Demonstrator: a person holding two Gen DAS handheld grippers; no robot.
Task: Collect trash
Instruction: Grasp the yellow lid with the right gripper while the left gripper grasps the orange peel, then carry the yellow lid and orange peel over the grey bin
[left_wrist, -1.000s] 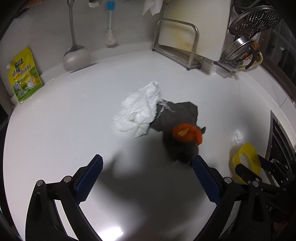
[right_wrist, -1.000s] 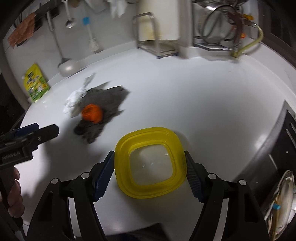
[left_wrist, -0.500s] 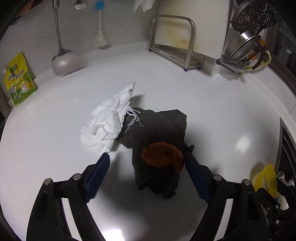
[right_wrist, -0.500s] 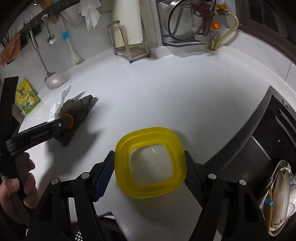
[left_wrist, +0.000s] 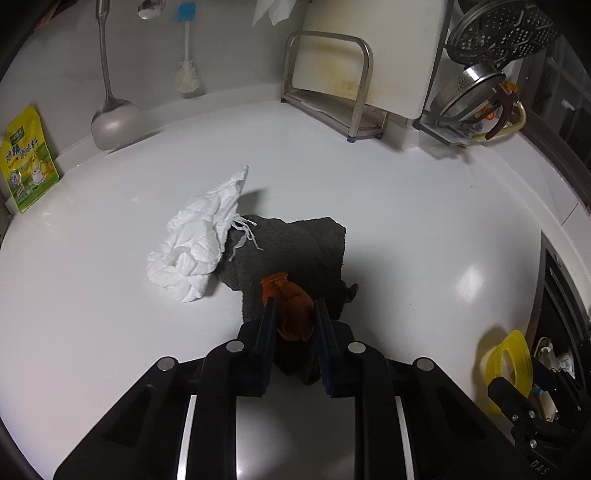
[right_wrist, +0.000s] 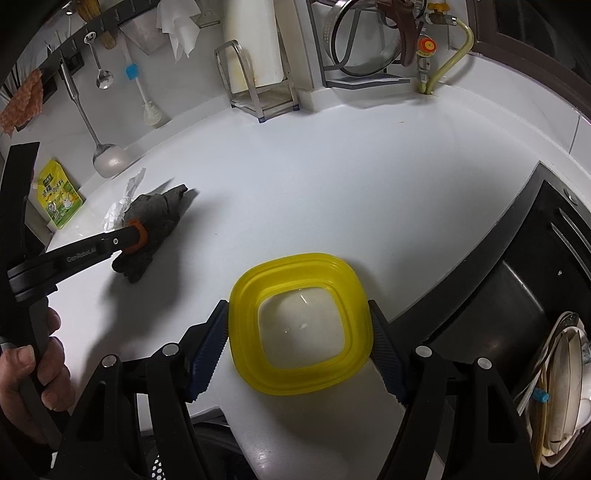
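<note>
- Since the earlier frame the left gripper (left_wrist: 294, 317) has closed in from wide open; its jaws now pinch the orange peel (left_wrist: 291, 312) between them.
- The peel sits on the dark grey cloth (left_wrist: 295, 247), which lies on the white counter (left_wrist: 406, 221).
- A crumpled white tissue (left_wrist: 195, 251) touches the cloth's left edge.
- The right gripper (right_wrist: 297, 332) clamps a yellow container (right_wrist: 299, 323) by its two sides, open top facing the camera, above the counter's near edge.
- Farther out, a ladle (left_wrist: 110, 118) and a yellow seasoning packet (left_wrist: 27, 158) lean at the back wall.
- A cutting-board rack (left_wrist: 332, 85) stands behind.
</note>
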